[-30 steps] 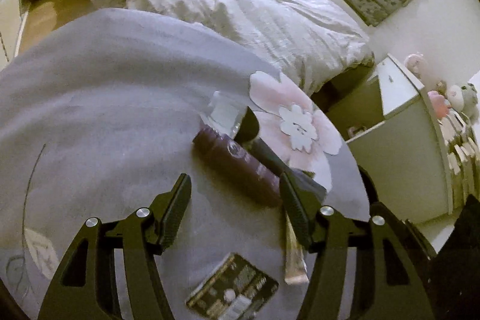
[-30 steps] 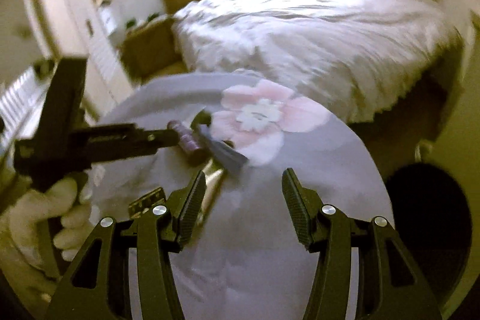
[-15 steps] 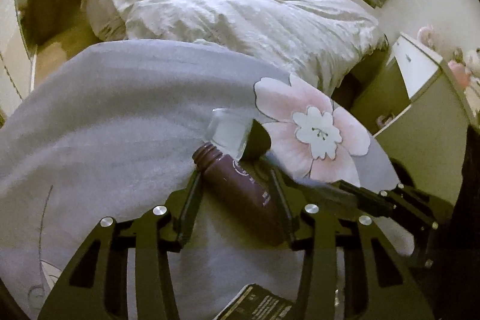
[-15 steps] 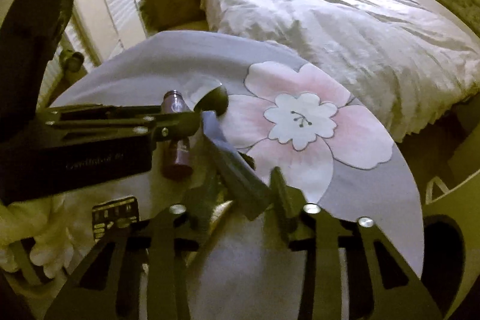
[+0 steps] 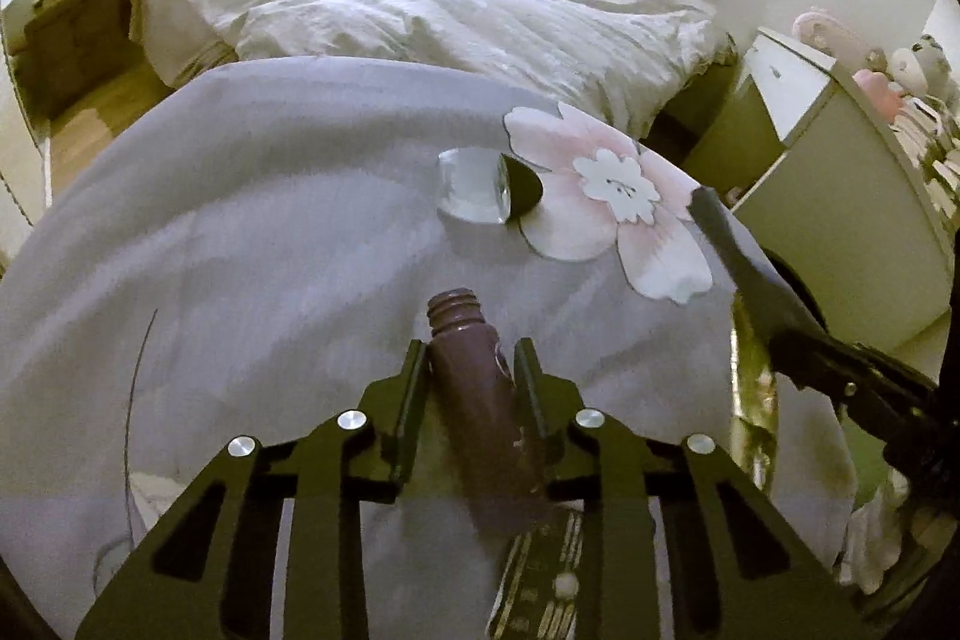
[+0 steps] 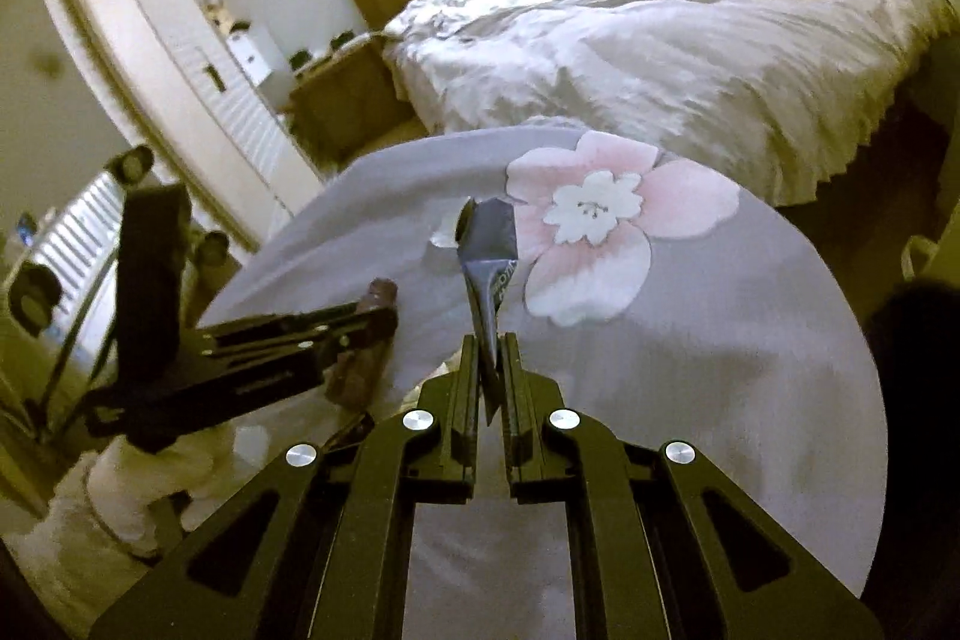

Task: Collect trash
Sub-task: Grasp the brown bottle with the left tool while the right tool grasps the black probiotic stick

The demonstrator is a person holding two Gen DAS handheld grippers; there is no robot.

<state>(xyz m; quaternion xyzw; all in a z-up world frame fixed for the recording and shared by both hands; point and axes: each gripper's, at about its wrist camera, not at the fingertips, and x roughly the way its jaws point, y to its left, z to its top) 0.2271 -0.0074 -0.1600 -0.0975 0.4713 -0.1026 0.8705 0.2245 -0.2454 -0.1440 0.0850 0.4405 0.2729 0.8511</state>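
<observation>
The left gripper [image 5: 471,388] has just been closing, and its pads now clamp the dark maroon plastic bottle [image 5: 480,400] by the body, with the uncapped threaded neck sticking out ahead of the fingertips. The right gripper [image 6: 492,370] has also just been closing and is pinched tight on the flat tail end of a dark blue squeeze tube [image 6: 489,250], which stands out ahead of its jaws.

Both pieces of trash appear gripped over the grey round rug with a pink flower [image 5: 270,220]; whether they are clear of it cannot be told.

More remains. Ahead of the left gripper, near the flower, lies a clear plastic cup on its side [image 5: 471,187] with a dark rounded piece [image 5: 522,187] against it. Just right of the left gripper lies a gold foil wrapper [image 5: 750,388], and beneath its right finger a dark printed packet [image 5: 540,580].

No bin can be made out, so judging by this, collection is at an early stage.
</observation>
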